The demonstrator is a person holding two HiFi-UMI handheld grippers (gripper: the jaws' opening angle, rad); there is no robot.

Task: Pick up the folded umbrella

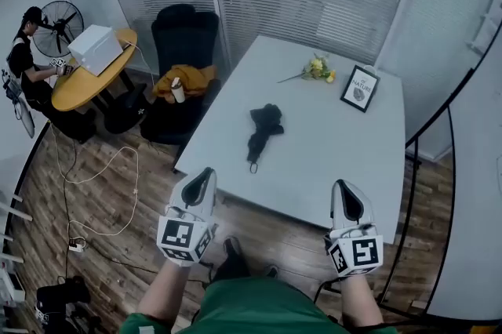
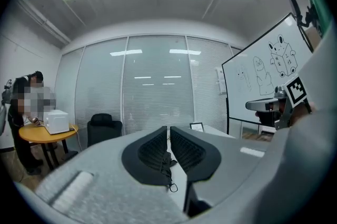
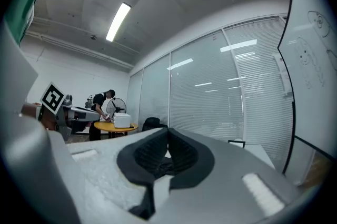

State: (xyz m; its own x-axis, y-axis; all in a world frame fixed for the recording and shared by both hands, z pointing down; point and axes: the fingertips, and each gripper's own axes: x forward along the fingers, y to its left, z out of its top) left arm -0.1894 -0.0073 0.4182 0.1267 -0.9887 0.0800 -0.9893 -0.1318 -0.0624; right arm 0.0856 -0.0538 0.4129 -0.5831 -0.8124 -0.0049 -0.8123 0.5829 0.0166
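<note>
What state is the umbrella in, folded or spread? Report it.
Folded. The black umbrella lies on the white table as a narrow collapsed bundle, its canopy bunched together rather than spread out.

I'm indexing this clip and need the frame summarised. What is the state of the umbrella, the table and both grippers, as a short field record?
target: folded umbrella, black, lying mid-table, not held
surface: white table
left gripper: fingers together, empty, at the table's near edge
right gripper: fingers together, empty, at the near edge
also on table: yellow flowers, framed picture, far side
</note>
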